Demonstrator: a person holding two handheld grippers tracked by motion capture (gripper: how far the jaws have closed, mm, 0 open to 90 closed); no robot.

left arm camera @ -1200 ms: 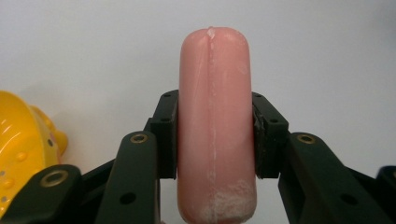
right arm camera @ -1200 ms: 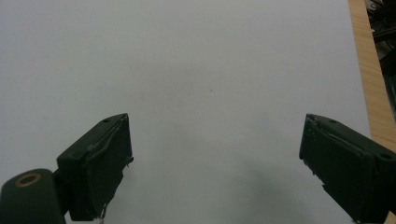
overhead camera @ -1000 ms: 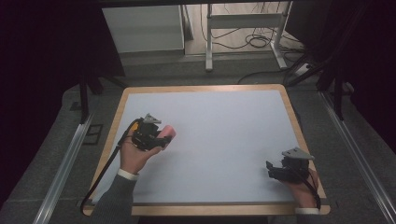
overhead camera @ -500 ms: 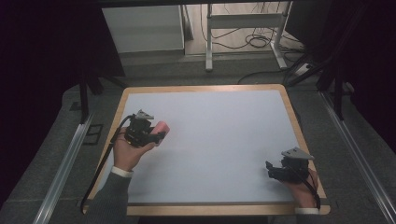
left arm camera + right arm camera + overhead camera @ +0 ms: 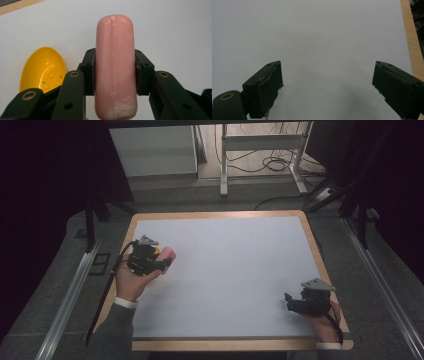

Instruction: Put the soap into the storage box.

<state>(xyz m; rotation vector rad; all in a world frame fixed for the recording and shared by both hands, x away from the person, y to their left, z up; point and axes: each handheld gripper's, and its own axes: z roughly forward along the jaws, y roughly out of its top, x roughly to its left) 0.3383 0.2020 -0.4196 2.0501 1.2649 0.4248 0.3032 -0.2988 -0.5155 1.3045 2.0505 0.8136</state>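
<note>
white board (image 5: 235,270) with a wooden rim covers the table; grey floor, rails and cables lie beyond it.

change: a second ago the left gripper (image 5: 161,262) sat nearer the middle of the board, sausage pointing right. it has since moved toward the left rim and slightly away from the person. the right gripper (image 5: 296,303) has not moved over the same interval.

meaning, as a judgement: the sausage is being carried, not yet set down. the yellow bowl (image 5: 42,70), seen just beside the jaws in the left gripper view, is the likely target.

left gripper: jaws closed on the pink sausage (image 5: 115,67), clamped across its middle, one rounded end projecting forward past the fingertips. in the high view the sausage (image 5: 167,253) lies near the left edge of the board, held in the gripper. whether it touches the board cannot be told.

pose: left hand (image 5: 131,282) enters from the lower left, forearm angled up and right, gripper pointing right.

right gripper, in its own view (image 5: 327,92): jaws wide apart, nothing between them. it rests low at the near right corner, pointing left, well apart from the sausage.
</note>
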